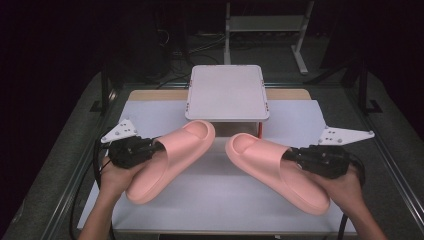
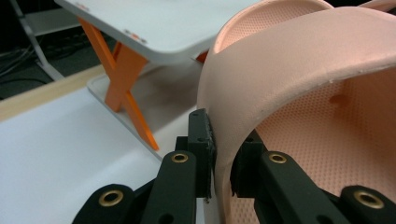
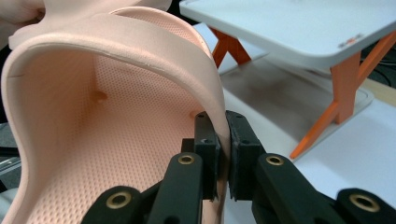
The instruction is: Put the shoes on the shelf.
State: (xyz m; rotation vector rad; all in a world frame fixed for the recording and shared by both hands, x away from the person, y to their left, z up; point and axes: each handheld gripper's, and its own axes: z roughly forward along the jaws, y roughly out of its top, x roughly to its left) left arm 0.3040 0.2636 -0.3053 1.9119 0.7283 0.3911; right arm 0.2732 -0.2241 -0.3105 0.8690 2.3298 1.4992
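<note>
In the high view, the person is holding two pink slippers above the table (image 1: 150, 112), in front of the stand (image 1: 227, 92). The left gripper (image 1: 157, 146) is clenching the strap of the left slipper (image 1: 172, 160); the right gripper (image 1: 290, 156) is clenching the strap of the right slipper (image 1: 277, 170). Each slipper is lying with its long axis on a slant, toe pointing toward the stand and heel pointing back toward the person, so the two toes are converging just before the stand's near edge. The step in hand looks like a carry of the pair to the stand; the next move likely calls for raising both toes over its top and levelling them.

In the left gripper view, the left gripper (image 2: 222, 161) is pinching the strap wall of the left slipper (image 2: 299, 70), one jaw outside and one inside. The stand (image 2: 159, 28), on orange legs, is sitting ahead and to the left of the slipper.

In the right gripper view, the right gripper (image 3: 223, 156) is gripping the strap edge of the right slipper (image 3: 102, 121) likewise. The stand (image 3: 299, 28) is sitting ahead and to the right of that slipper.
</note>
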